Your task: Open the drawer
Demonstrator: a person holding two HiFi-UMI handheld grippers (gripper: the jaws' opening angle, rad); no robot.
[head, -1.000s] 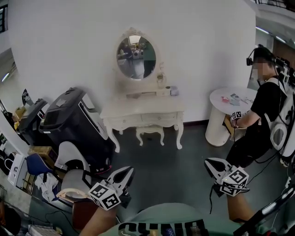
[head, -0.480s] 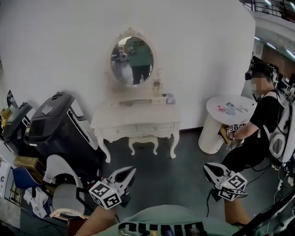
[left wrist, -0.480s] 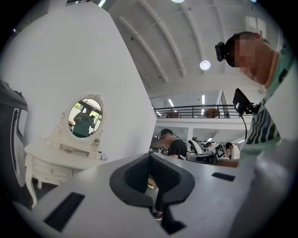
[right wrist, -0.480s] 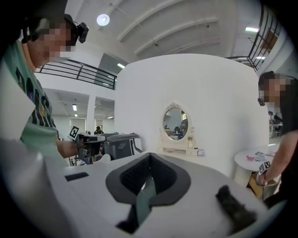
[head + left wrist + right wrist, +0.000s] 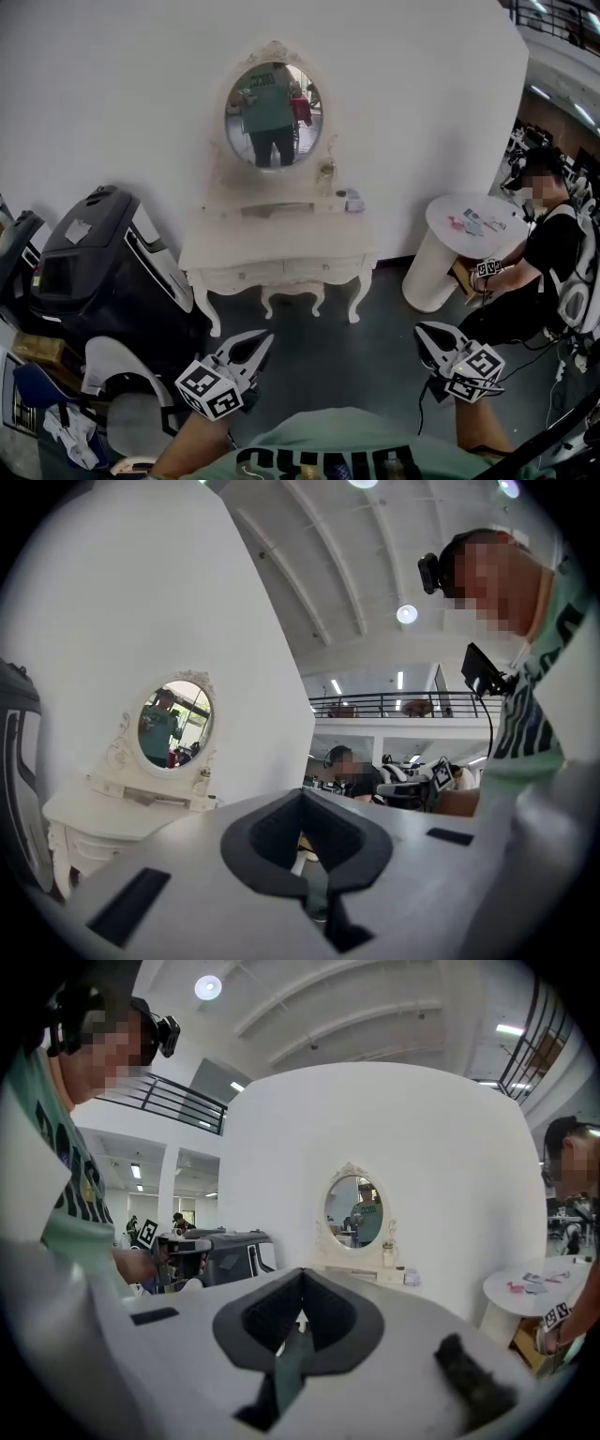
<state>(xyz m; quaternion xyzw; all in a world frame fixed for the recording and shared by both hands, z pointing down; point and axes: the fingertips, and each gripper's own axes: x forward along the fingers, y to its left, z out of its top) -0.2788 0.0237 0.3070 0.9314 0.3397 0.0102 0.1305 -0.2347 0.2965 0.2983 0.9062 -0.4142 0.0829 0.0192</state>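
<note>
A white dressing table [image 5: 272,246] with an oval mirror [image 5: 273,114] stands against the white wall. Its front drawers [image 5: 281,273] are closed. My left gripper [image 5: 255,341] is low in the head view, well short of the table, shut and empty. My right gripper [image 5: 425,333] is low at the right, also shut with nothing in it. The left gripper view shows its jaws [image 5: 302,795] meeting at the tip, with the table [image 5: 94,817] far off at the left. In the right gripper view the jaws [image 5: 302,1275] are together and point toward the table [image 5: 361,1274].
A large black machine [image 5: 94,262] stands left of the dressing table, with a white chair [image 5: 117,370] in front of it. To the right a round white table [image 5: 473,225] has a seated person [image 5: 548,262] beside it. Dark floor lies between me and the dressing table.
Both grippers and the head view have moved toward the dressing table, which now looks larger and more centred. The mirror now reflects a person in a green shirt. Both grippers stay shut.
</note>
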